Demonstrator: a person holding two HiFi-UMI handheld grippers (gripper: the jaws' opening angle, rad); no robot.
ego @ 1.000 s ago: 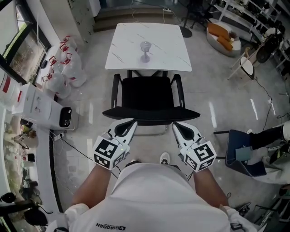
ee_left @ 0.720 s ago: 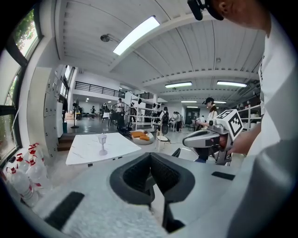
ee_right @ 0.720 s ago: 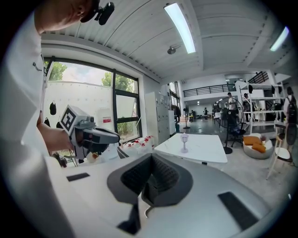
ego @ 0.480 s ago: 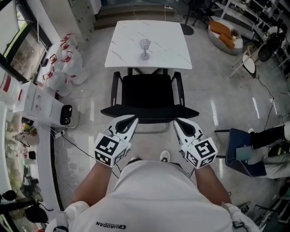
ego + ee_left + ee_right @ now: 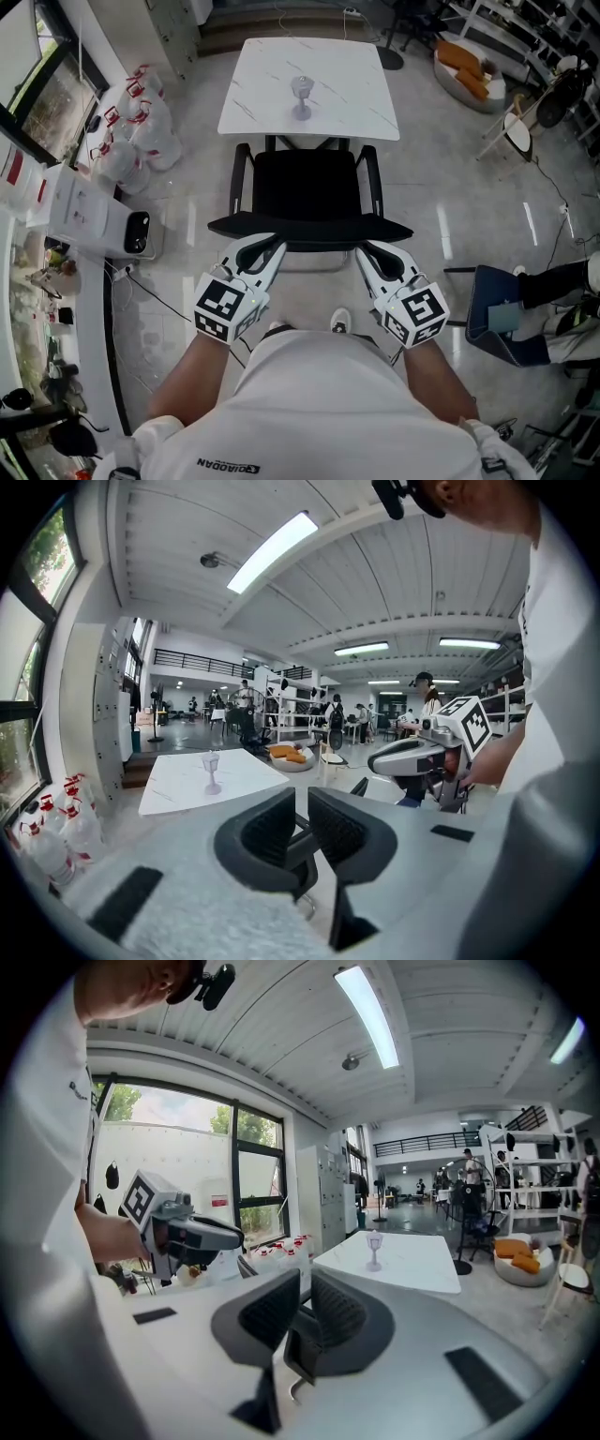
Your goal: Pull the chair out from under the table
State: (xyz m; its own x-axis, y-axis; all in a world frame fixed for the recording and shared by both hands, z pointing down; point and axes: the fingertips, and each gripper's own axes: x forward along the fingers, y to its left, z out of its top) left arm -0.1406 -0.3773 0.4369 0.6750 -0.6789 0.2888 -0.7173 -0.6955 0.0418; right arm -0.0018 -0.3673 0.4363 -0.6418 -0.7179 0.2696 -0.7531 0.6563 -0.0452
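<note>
The black chair (image 5: pixel 305 192) stands clear of the white marble table (image 5: pixel 272 103), its seat facing the table and its backrest toward me. A small glass goblet (image 5: pixel 301 97) stands on the table. My left gripper (image 5: pixel 264 246) is at the left end of the backrest's top edge (image 5: pixel 309 228) and my right gripper (image 5: pixel 368 251) at the right end. Both sets of jaws are opening, with the backrest's edge in the gap. The left gripper view shows the pads (image 5: pixel 272 829) parted round the dark edge. The right gripper view shows the same at its pads (image 5: pixel 339 1312).
White bags and jugs (image 5: pixel 131 131) and a white appliance (image 5: pixel 94 220) with a floor cable sit at the left. A blue chair (image 5: pixel 502 323) and a seated person's legs (image 5: pixel 572 281) are at the right. An orange-cushioned seat (image 5: pixel 469 75) is far right.
The jaws of both grippers have parted a little on the backrest's top edge. The chair and my hands have hardly moved.
</note>
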